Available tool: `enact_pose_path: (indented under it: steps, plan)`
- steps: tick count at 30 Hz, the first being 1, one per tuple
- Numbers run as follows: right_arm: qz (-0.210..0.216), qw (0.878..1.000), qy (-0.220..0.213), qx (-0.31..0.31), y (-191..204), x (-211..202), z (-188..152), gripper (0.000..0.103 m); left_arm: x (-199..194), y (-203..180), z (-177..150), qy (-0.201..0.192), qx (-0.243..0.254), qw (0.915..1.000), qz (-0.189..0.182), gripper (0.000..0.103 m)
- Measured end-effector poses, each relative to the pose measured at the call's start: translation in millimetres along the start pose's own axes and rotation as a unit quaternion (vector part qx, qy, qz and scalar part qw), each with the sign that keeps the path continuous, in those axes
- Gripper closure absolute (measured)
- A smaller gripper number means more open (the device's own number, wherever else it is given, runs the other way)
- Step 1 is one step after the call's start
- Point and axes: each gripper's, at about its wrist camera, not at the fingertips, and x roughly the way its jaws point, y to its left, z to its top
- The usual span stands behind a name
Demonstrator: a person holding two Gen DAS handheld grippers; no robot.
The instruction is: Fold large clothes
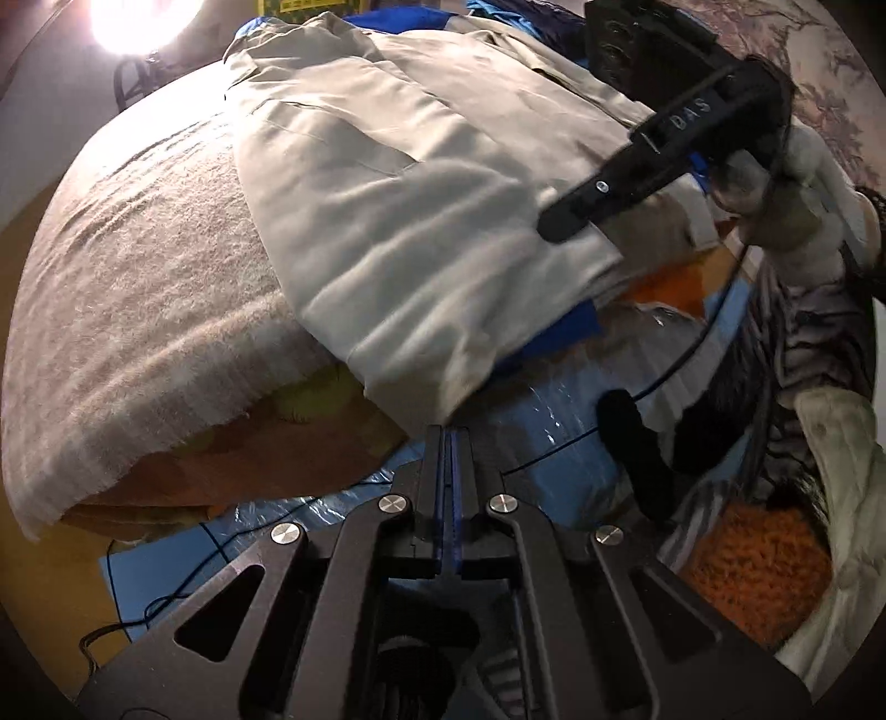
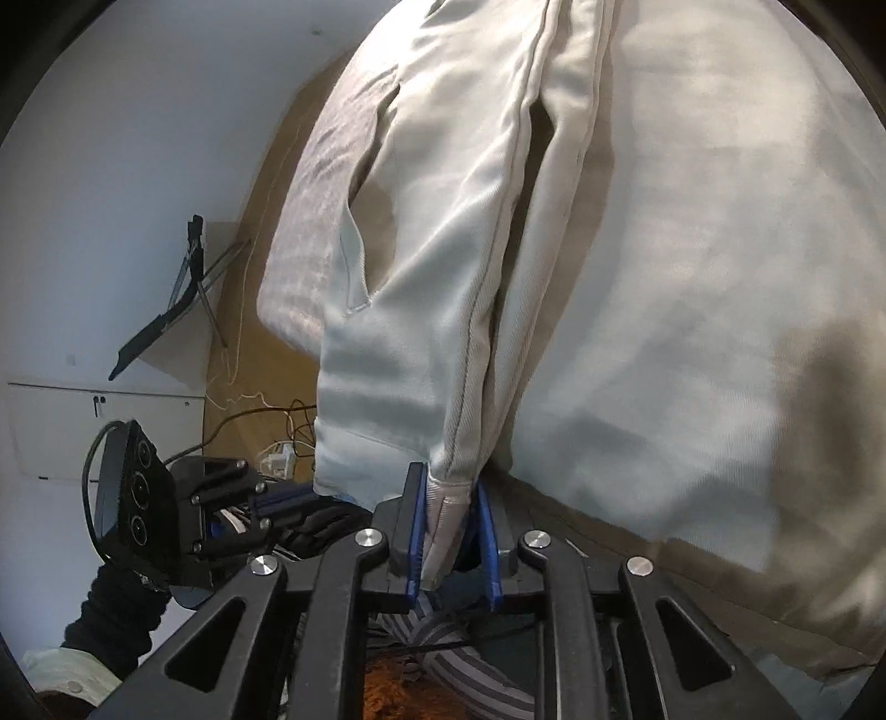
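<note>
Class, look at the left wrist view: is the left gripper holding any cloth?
No: the left gripper is shut on nothing, just short of the beige garment.

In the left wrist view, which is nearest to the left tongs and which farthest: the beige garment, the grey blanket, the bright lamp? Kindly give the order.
1. Beige garment: its lower corner hangs just above the shut left tongs.
2. Grey blanket: spread to the left, under the garment.
3. Bright lamp: far top left, beyond the bed.
</note>
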Motion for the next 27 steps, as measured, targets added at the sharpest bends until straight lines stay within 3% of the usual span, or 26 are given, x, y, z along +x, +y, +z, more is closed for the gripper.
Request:
enact_pose_path:
  steps: [3, 6, 13, 19, 23, 27]
  plan:
    - [-0.004, 1.0, -0.002, -0.019, 5.4, -9.0, -1.0, 0.084, -21.2, 17.3, 2.3, -0.013, -0.038, 0.9992, -0.007, 0.103]
    - [-0.025, 0.998, -0.009, -0.056, 21.1, -20.9, -0.7, 0.069, -43.6, 40.6, 17.8, -0.047, -0.082, 0.9955, -0.008, 0.103]
    - [-0.05, 0.985, -0.118, -0.112, 42.2, -88.9, 36.9, 0.065, -40.3, 58.1, 78.0, -0.118, -0.117, 0.9861, -0.015, 0.103]
    - [-0.069, 0.961, -0.227, -0.145, 55.2, -135.6, 108.0, 0.063, -4.0, 62.1, 114.9, -0.114, -0.132, 0.9839, -0.037, 0.103]
    - [-0.105, 0.944, -0.254, -0.184, 72.9, -127.1, 176.5, 0.063, 14.8, 53.1, 124.0, -0.104, -0.109, 0.988, -0.033, 0.103]
    - [-0.125, 0.943, -0.24, -0.196, 80.3, -97.2, 246.2, 0.066, 30.3, 50.1, 123.6, -0.085, -0.099, 0.9908, -0.036, 0.103]
